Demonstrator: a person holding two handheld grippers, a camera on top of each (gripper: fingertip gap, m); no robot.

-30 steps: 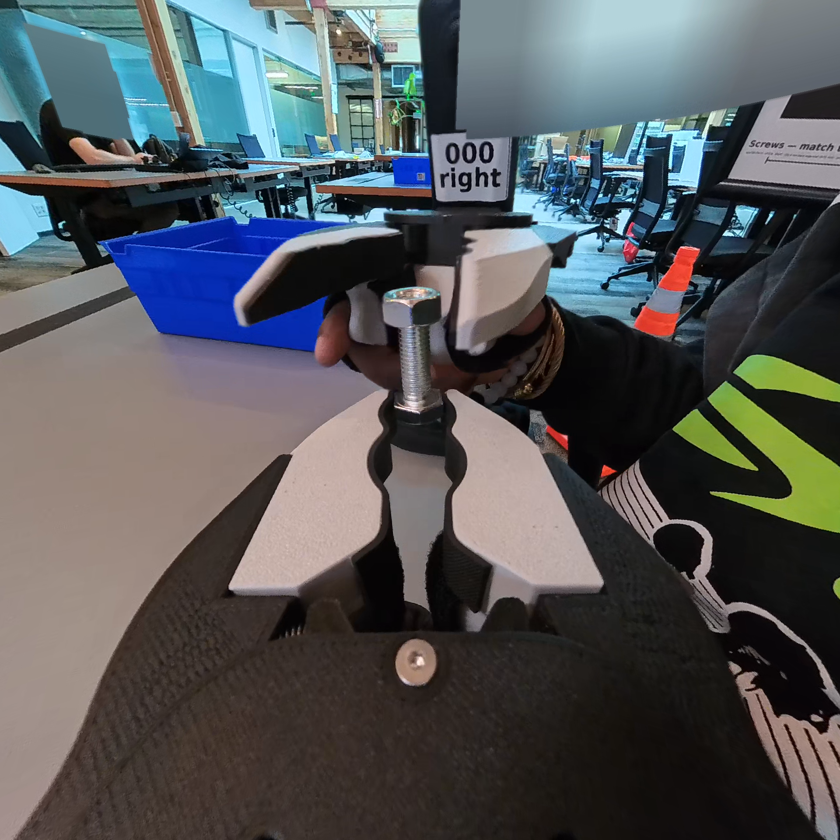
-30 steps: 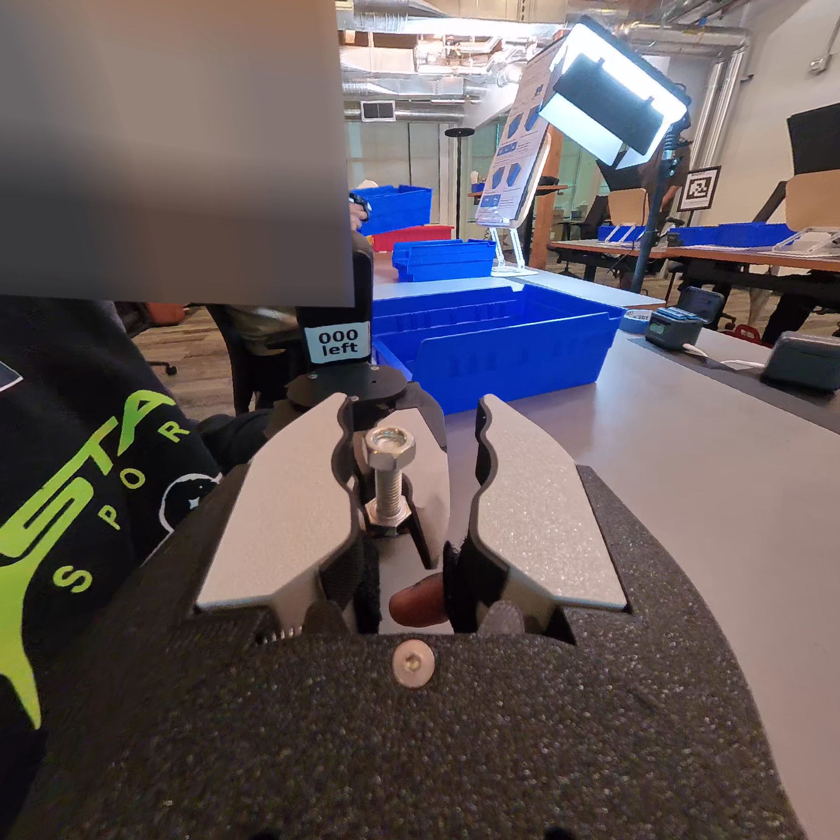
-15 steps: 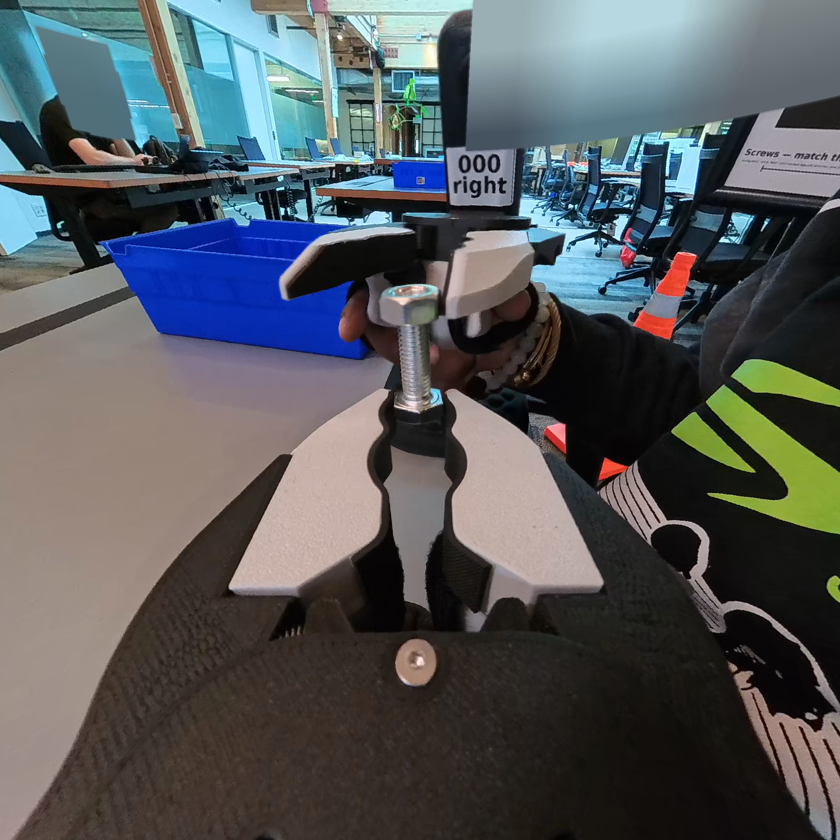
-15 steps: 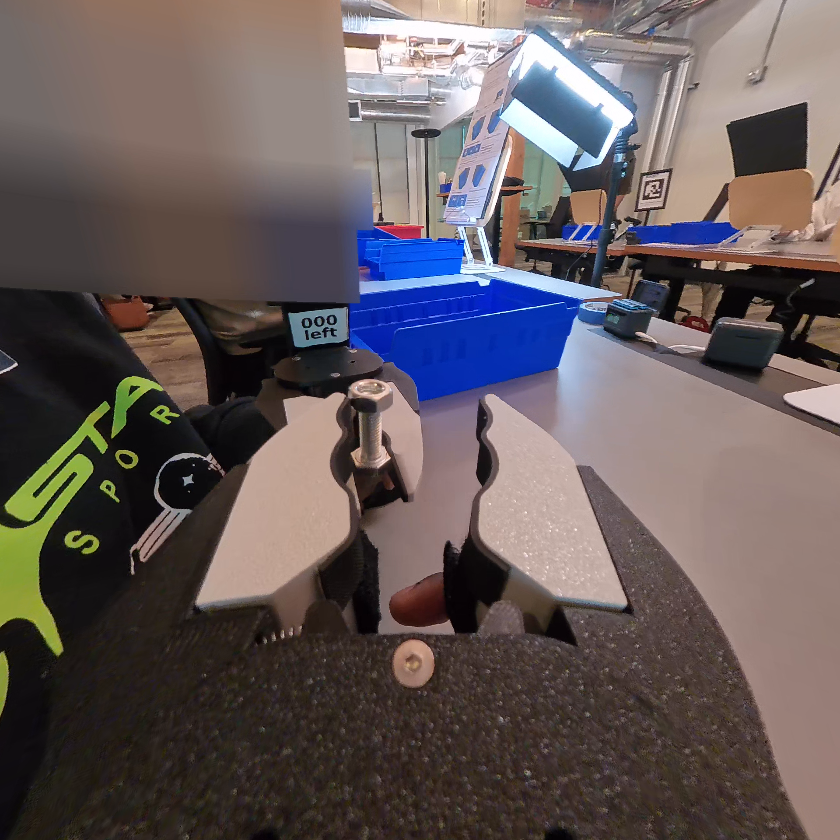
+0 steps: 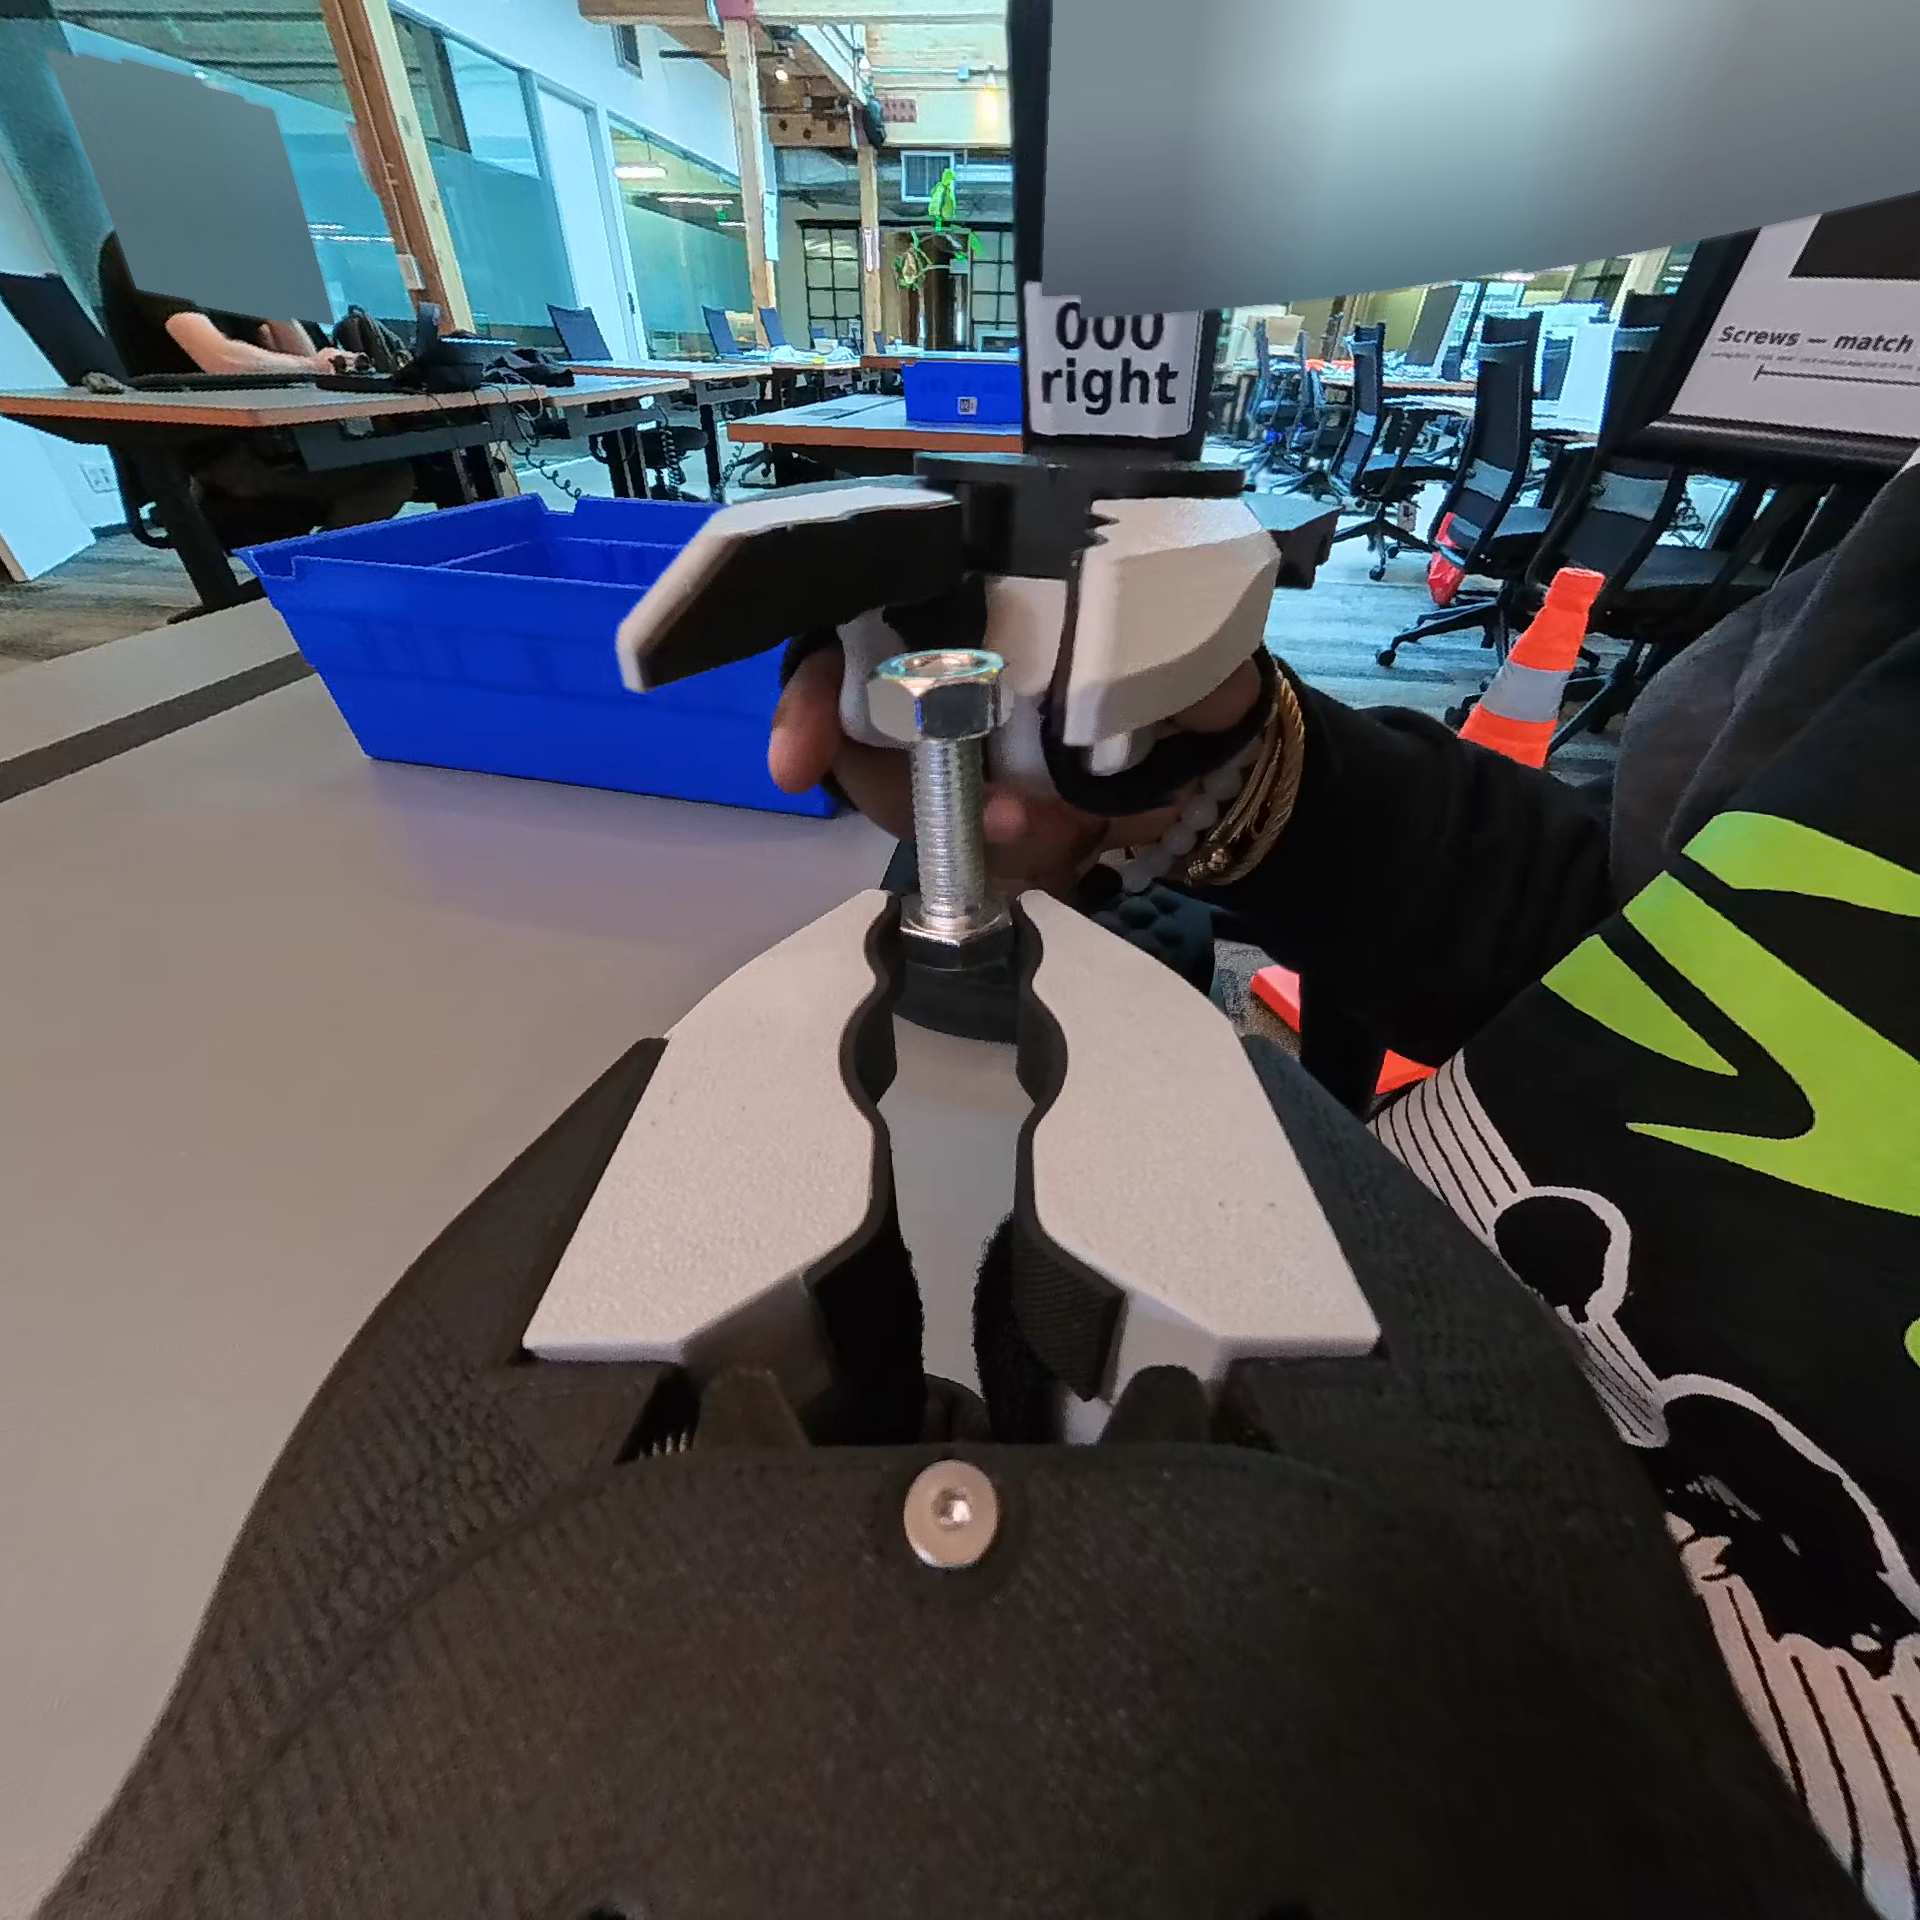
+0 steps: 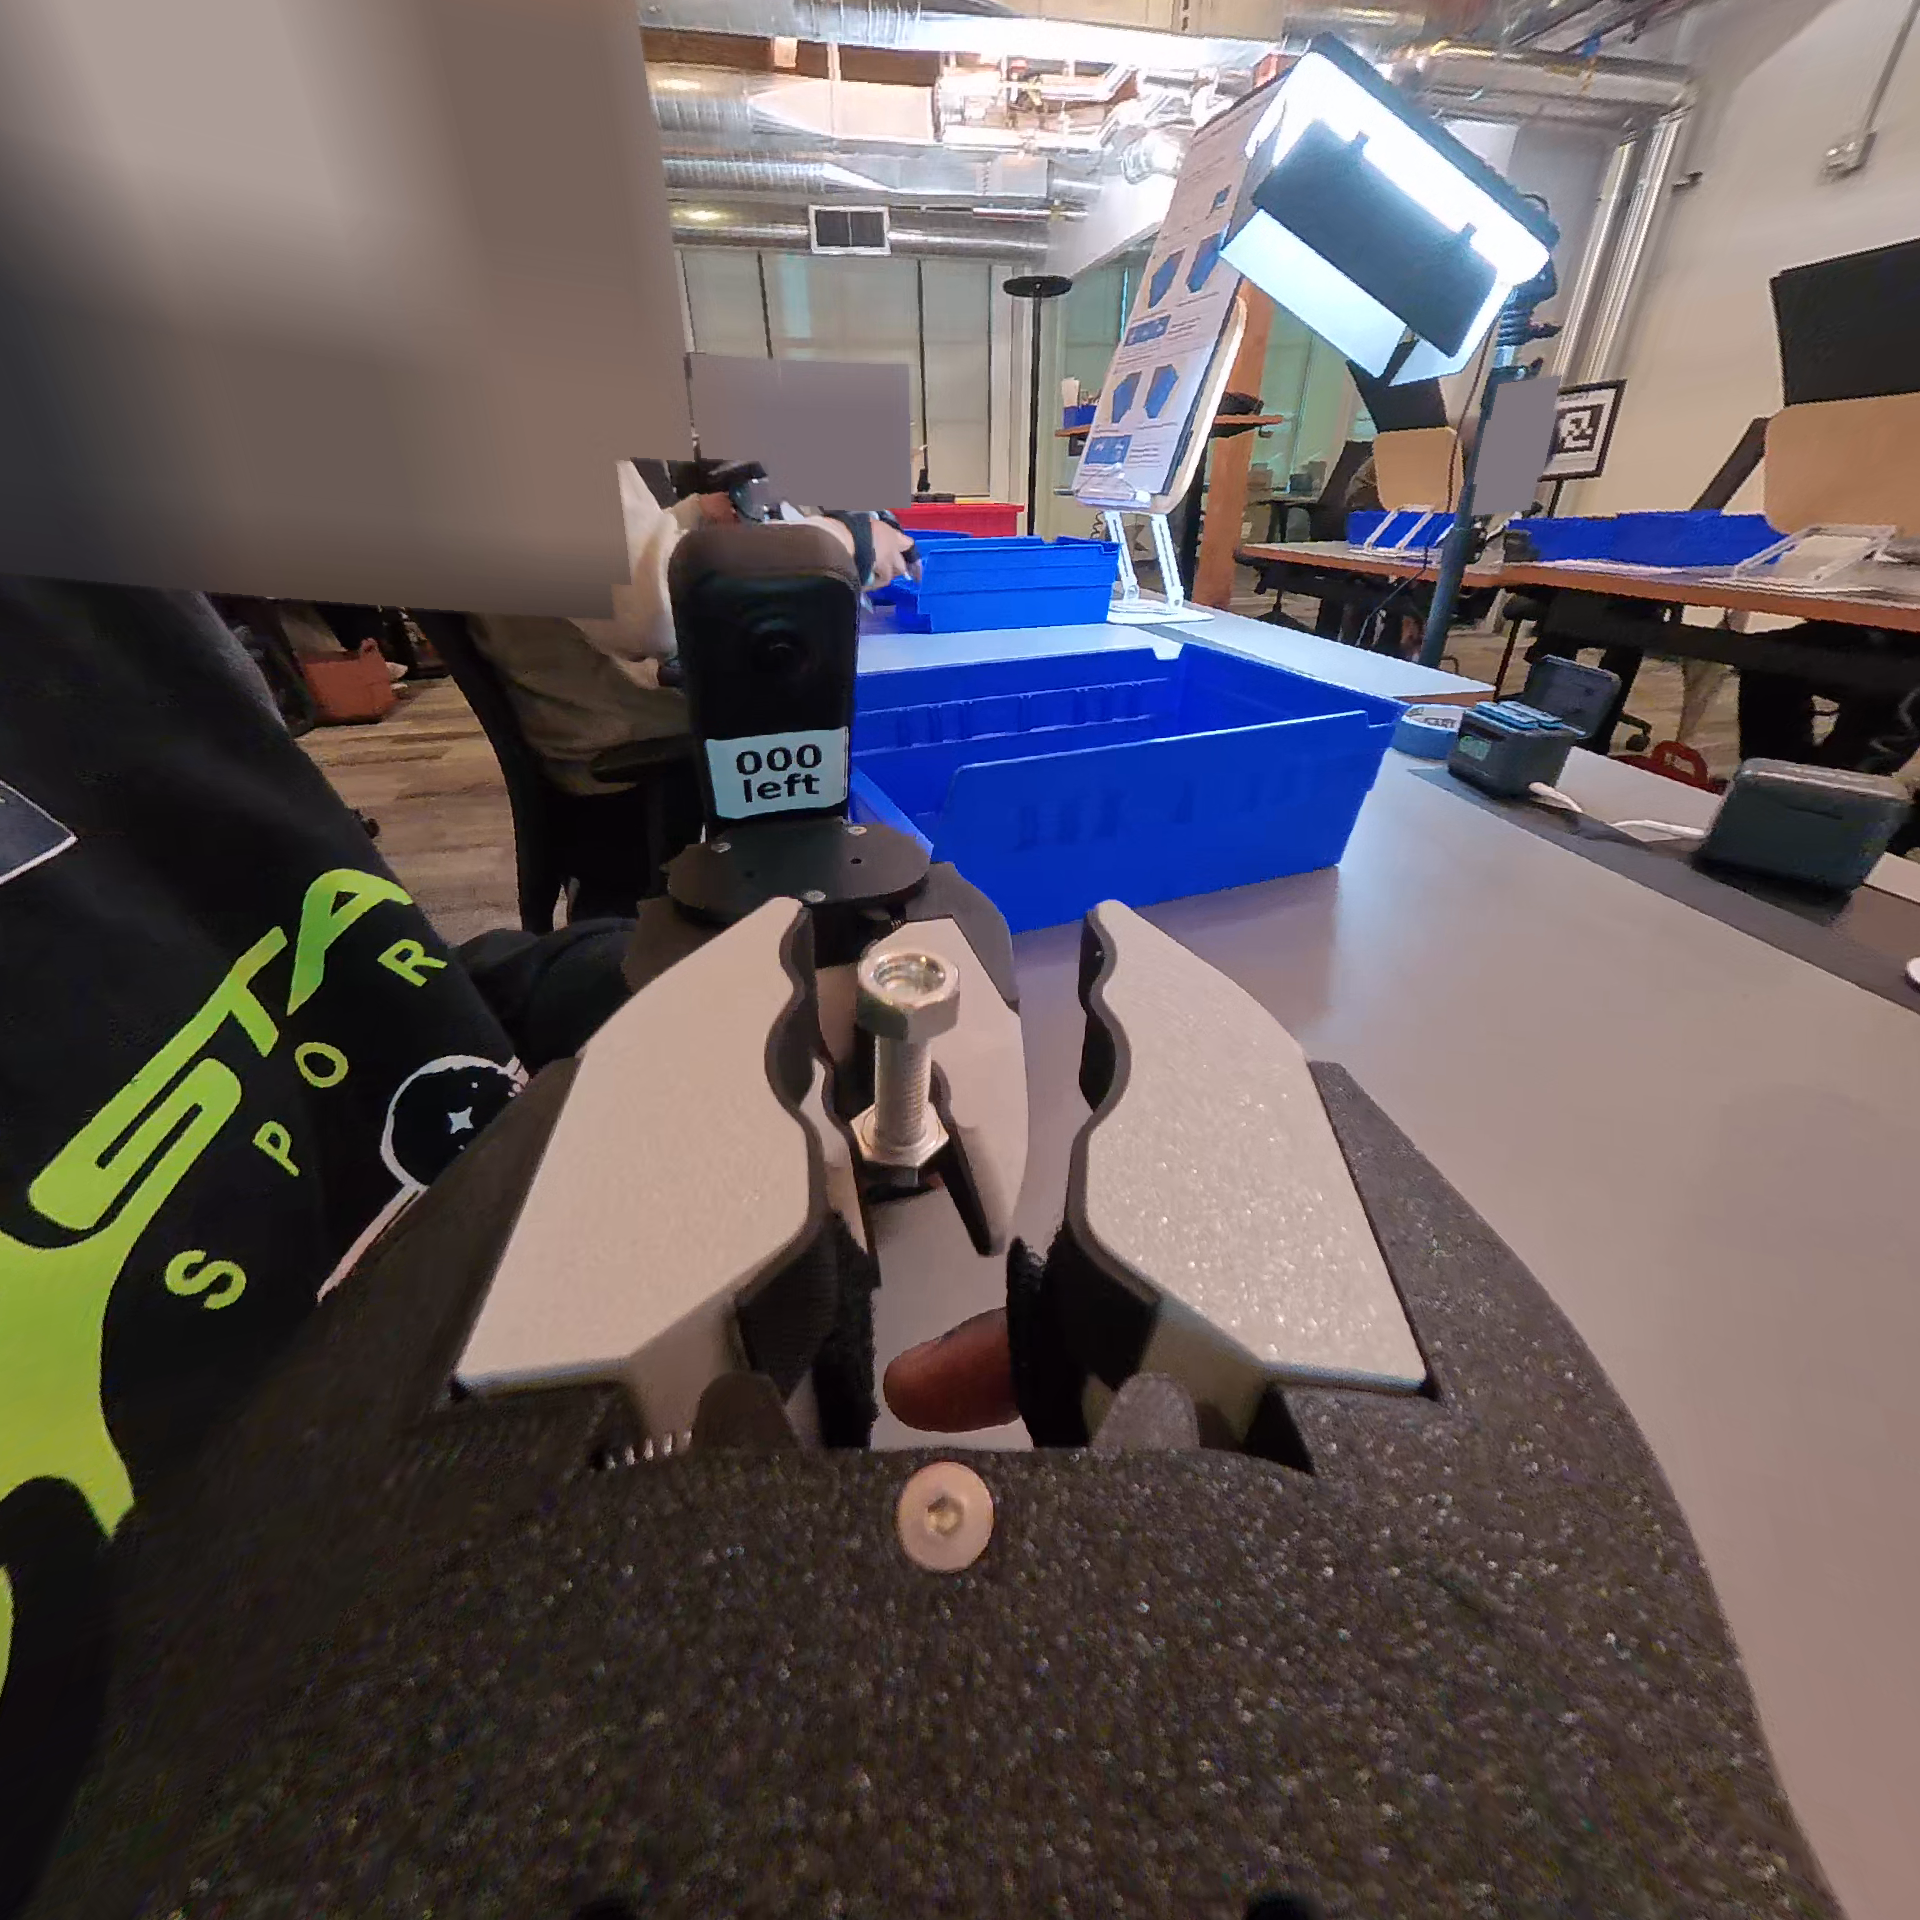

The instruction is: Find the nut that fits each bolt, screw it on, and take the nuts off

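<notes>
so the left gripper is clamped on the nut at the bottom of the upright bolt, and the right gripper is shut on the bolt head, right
Not quite. The left gripper is clamped on the nut at the bottom of the upright bolt, but the right gripper is open; its fingers stand apart, clear of the bolt head, as the right wrist view shows.

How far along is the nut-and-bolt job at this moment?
Done: a nut sits threaded low on the bolt, so a match was found. In hand: the left gripper clamps the assembly upright at the nut; the right gripper is open beside it. Left: unscrewing the nut. Other bolts aren't visible.
</notes>
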